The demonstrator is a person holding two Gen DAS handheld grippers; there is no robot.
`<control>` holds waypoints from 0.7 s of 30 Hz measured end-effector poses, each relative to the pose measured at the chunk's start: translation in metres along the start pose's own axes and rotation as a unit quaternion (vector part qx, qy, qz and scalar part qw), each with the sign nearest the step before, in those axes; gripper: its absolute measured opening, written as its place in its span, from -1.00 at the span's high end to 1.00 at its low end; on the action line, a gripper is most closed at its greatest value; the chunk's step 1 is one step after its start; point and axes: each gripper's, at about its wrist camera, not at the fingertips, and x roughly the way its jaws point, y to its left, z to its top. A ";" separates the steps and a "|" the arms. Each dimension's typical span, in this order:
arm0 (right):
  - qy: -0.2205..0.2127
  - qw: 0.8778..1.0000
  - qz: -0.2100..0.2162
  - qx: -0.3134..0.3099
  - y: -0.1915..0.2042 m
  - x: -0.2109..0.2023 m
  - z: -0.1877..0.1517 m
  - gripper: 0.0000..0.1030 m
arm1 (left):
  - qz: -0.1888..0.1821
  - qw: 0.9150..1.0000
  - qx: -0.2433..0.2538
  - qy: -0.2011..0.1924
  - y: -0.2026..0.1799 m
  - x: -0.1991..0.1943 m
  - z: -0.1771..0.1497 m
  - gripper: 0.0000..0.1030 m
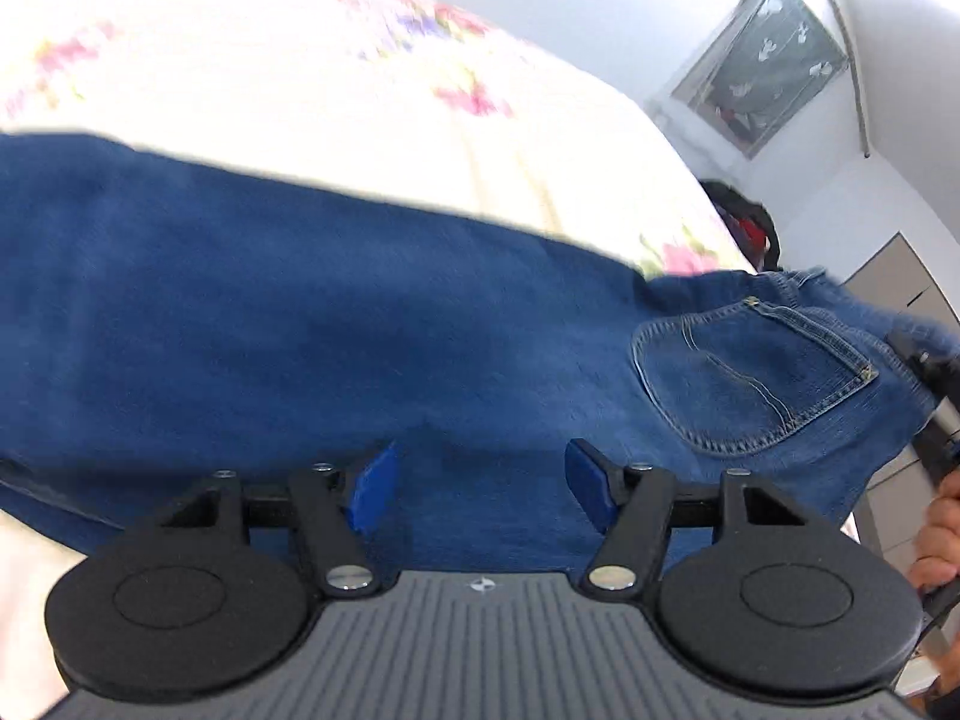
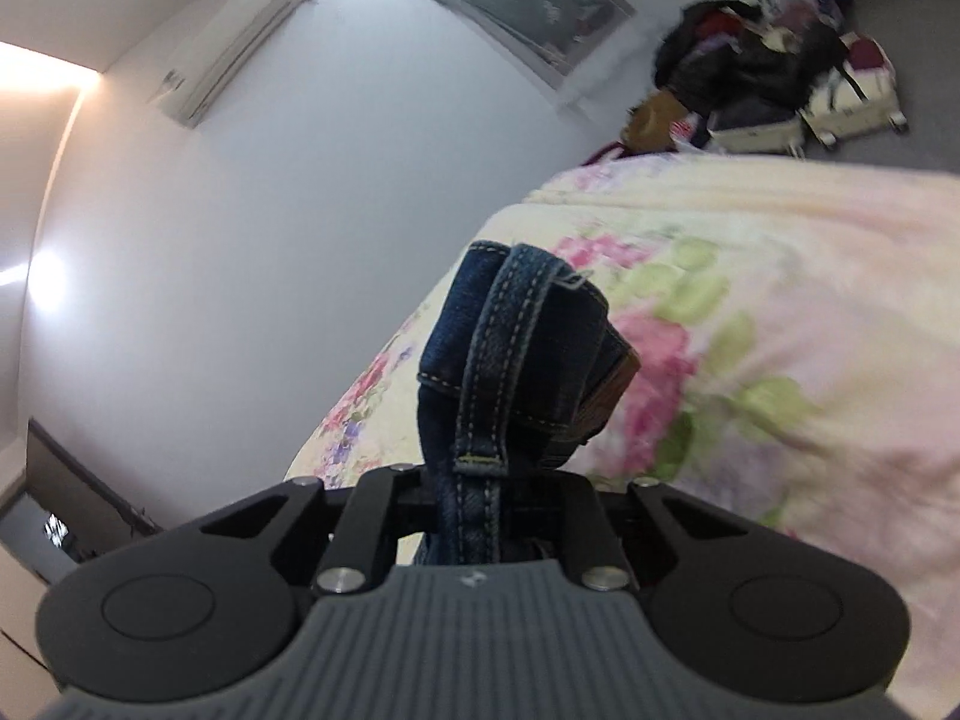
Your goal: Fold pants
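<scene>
The jeans [image 1: 312,312] lie spread across the bed [image 1: 288,84], a long blue band running from the left to the right of the left wrist view, with a back pocket [image 1: 750,378] facing up at the right end near the waistband.

The left gripper [image 1: 477,489] hangs just above the denim, pointing down at the cloth. Its jaws stand apart, the blue pads [image 1: 375,495] on each side with bare denim showing between them; nothing is caught in them.

At the far right of that view a hand [image 1: 939,534] holds the other tool at the waist end of the jeans.

In the right wrist view the right gripper [image 2: 474,498] is tilted, aimed across the bed toward the wall. Its jaws are closed on a bunched fold of the waistband [image 2: 522,360], which sticks up past the fingers with a belt loop [image 2: 498,372] running down its middle into the grip.

The flowered bedspread [image 2: 780,312] lies beyond, and a heap of bags and clothes [image 2: 750,72] sits on the floor at the far right.
</scene>
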 end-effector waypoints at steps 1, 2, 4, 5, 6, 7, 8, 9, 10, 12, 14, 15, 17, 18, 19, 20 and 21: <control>-0.003 0.999 0.007 -0.034 0.020 -0.003 -0.002 0.80 | -0.007 1.000 -0.006 -0.010 0.007 -0.008 0.003 -0.44; -0.004 0.998 0.012 -0.068 0.040 -0.003 -0.006 0.80 | -0.015 1.000 -0.015 -0.019 0.015 -0.016 0.005 -0.44; -0.004 0.990 0.026 -0.141 0.083 0.000 -0.020 0.80 | -0.021 0.999 -0.032 -0.029 0.031 -0.029 0.008 -0.45; -0.001 0.984 0.033 -0.175 0.103 0.001 -0.028 0.80 | -0.021 0.999 -0.040 -0.030 0.039 -0.034 0.009 -0.45; 0.003 0.976 0.040 -0.213 0.124 0.002 -0.040 0.80 | -0.022 0.998 -0.047 -0.032 0.046 -0.038 0.009 -0.45; 0.007 0.967 0.046 -0.250 0.144 0.003 -0.053 0.80 | -0.022 0.998 -0.051 -0.032 0.052 -0.041 0.008 -0.45; 0.013 0.957 0.051 -0.285 0.160 0.004 -0.068 0.80 | -0.025 0.998 -0.051 -0.030 0.058 -0.044 0.006 -0.45; 0.020 0.944 0.055 -0.325 0.178 0.007 -0.087 0.80 | -0.026 0.998 -0.047 -0.030 0.065 -0.047 0.005 -0.45; 0.028 0.932 0.057 -0.357 0.190 0.009 -0.103 0.80 | -0.024 0.998 -0.043 -0.030 0.071 -0.052 0.002 -0.45; 0.059 0.893 0.060 -0.442 0.213 0.019 -0.151 0.79 | -0.018 0.999 -0.040 -0.030 0.081 -0.056 -0.001 -0.46; 0.090 0.842 0.065 -0.527 0.224 0.026 -0.203 0.78 | -0.018 0.998 -0.052 -0.033 0.091 -0.062 -0.004 -0.46; 0.108 0.811 0.067 -0.570 0.225 0.029 -0.233 0.78 | -0.018 0.997 -0.062 -0.034 0.099 -0.065 -0.003 -0.47; 0.149 0.766 0.059 -0.623 0.221 0.039 -0.280 0.76 | -0.019 0.996 -0.079 -0.035 0.111 -0.070 -0.003 -0.48; 0.163 0.750 0.047 -0.639 0.218 0.043 -0.298 0.69 | -0.019 0.996 -0.084 -0.034 0.114 -0.070 -0.003 -0.48; 0.164 0.740 0.038 -0.651 0.211 0.045 -0.315 0.53 | -0.019 0.996 -0.086 -0.033 0.117 -0.071 -0.001 -0.48; 0.157 0.739 0.034 -0.654 0.210 0.043 -0.323 0.45 | -0.019 0.996 -0.087 -0.033 0.119 -0.072 0.000 -0.48; 0.155 0.742 0.034 -0.651 0.210 0.039 -0.326 0.27 | -0.018 0.996 -0.085 -0.033 0.119 -0.074 0.000 -0.48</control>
